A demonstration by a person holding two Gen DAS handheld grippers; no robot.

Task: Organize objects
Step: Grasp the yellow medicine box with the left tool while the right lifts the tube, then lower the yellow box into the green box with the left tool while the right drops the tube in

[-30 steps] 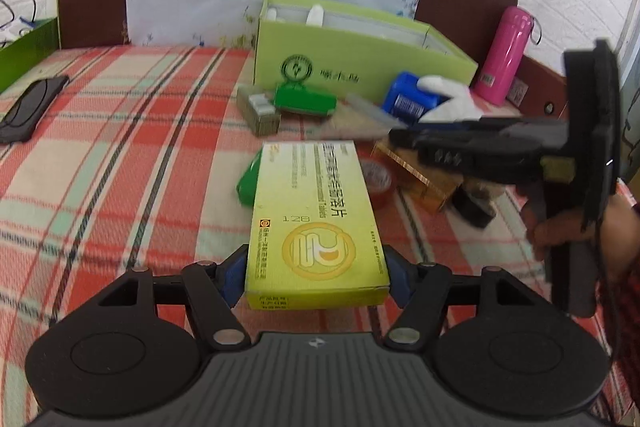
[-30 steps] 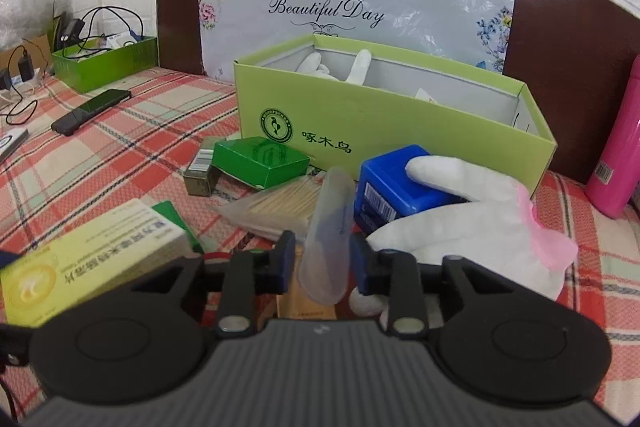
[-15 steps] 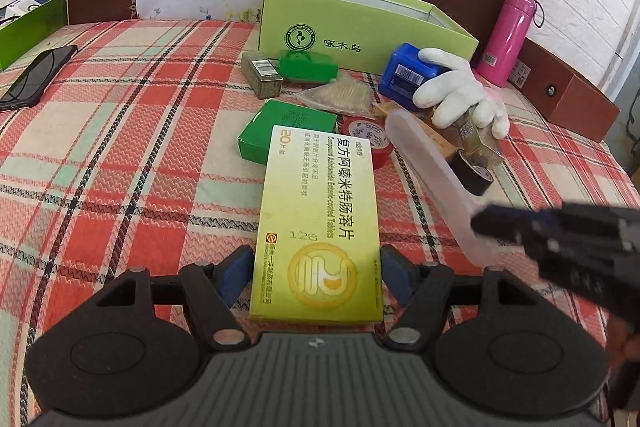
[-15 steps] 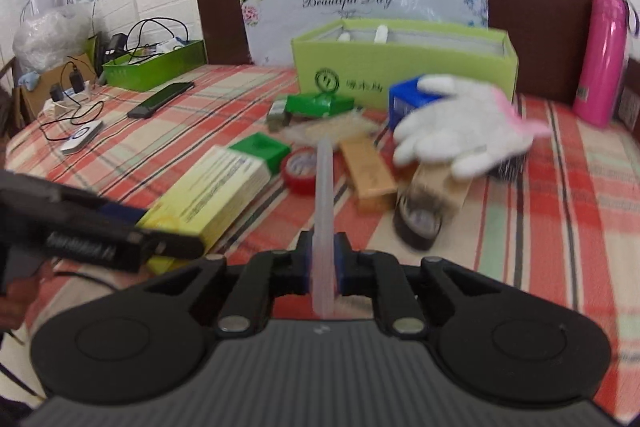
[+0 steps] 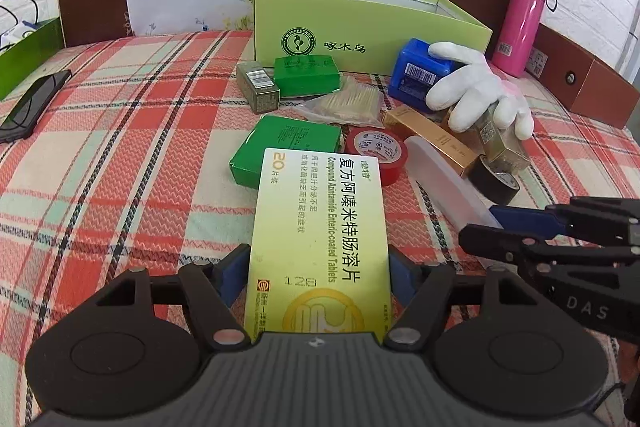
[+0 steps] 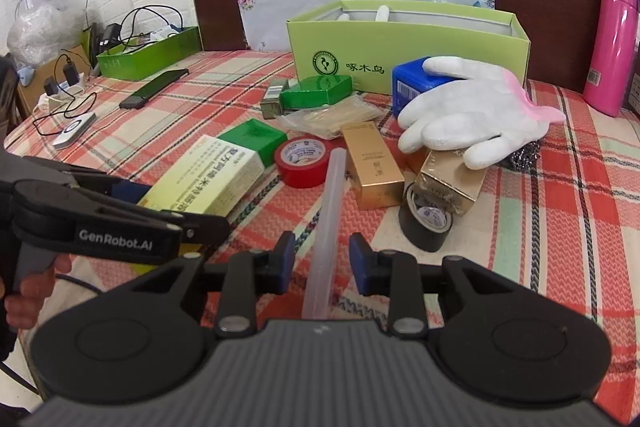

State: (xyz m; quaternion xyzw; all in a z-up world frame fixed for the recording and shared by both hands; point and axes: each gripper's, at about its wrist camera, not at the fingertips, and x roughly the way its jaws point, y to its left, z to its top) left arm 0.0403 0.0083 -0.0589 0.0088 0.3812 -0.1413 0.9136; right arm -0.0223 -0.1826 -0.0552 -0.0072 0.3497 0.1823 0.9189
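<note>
Right gripper (image 6: 320,261) has its jaws opening with daylight either side of the translucent plastic case (image 6: 329,223) between the pads, so it could tip onto the red tape roll (image 6: 303,163) just beyond the fingertips. The left gripper (image 5: 318,277) clamps a yellow tablet box (image 5: 320,227), glossy, sticking far forward of the pads, so its free end could sag.

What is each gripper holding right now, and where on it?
Left gripper: shut on the yellow tablet box, pads on the long sides near its near end. Right gripper: jaws opening, clear of the translucent plastic case between them.
</note>
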